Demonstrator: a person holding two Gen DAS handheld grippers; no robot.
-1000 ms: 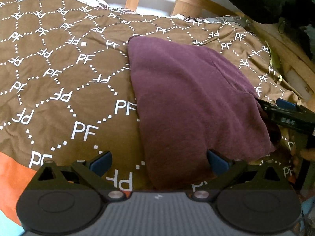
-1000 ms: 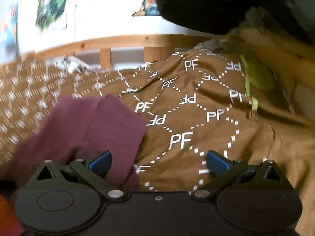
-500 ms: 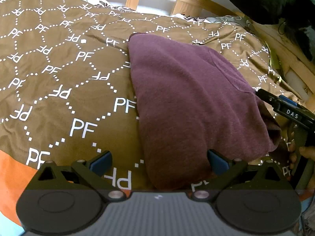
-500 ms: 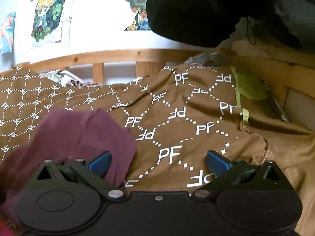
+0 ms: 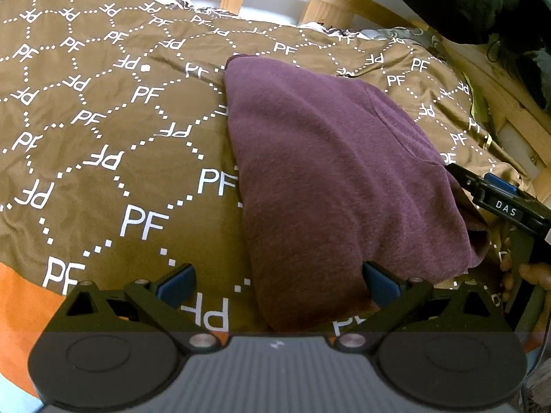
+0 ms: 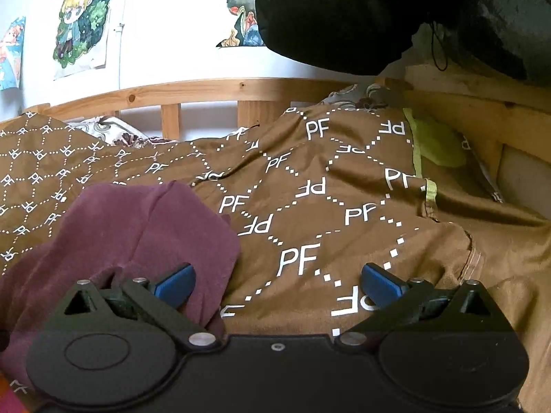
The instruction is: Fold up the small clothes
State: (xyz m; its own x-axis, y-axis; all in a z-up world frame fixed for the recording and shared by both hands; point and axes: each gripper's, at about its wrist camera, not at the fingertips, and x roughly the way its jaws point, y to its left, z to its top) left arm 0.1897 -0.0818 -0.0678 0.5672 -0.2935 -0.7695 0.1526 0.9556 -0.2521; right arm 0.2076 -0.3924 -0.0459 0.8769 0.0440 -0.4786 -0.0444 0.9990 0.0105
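Folded garment (image 5: 337,179) on the quilt (image 5: 103,144), near the bed's near edge. Since a second ago: right gripper (image 6: 275,285) drawn back from the garment's right corner, now lying slack; garment otherwise unshifted. Fold looks laid, likely done. Left gripper (image 5: 277,284) spread wide, empty, at the near hem; right likewise apart, holding nothing. Garment's near-right corner hidden in shadow.
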